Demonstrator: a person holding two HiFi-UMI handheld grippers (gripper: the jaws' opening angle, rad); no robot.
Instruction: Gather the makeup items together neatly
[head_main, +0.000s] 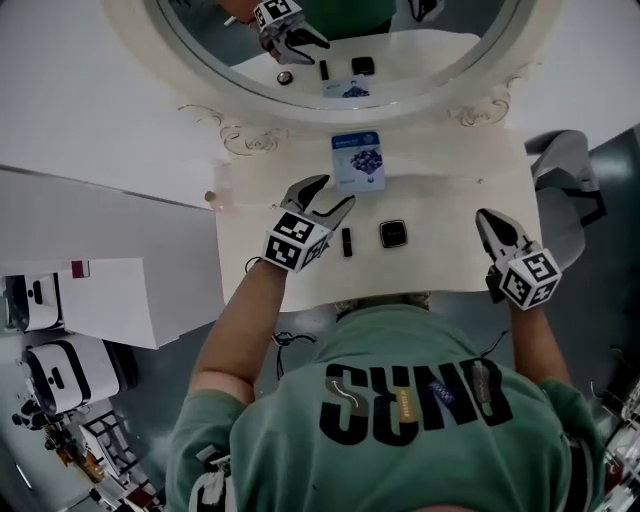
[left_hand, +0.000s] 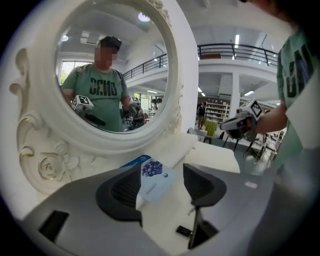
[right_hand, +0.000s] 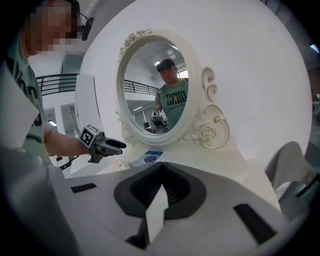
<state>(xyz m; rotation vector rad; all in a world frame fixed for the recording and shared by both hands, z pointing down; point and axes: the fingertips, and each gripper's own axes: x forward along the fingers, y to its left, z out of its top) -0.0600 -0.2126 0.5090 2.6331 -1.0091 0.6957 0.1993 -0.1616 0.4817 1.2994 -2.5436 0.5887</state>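
Packet (head_main: 358, 160) apart from compact (head_main: 393, 234), stick (head_main: 347, 242) (ungathered). Left gripper (head_main: 335, 195) open, aimed at packet; right gripper (head_main: 487, 220) closed, empty. Likely next: grip packet.

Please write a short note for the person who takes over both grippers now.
Left gripper: jaws open, empty, aimed at the blue packet by the mirror.
Right gripper: jaws shut, empty, at the table's right side.
Black stick and black square case lie side by side, not touching.
Packet lies apart from them.
Left to do: bring all three together neatly.
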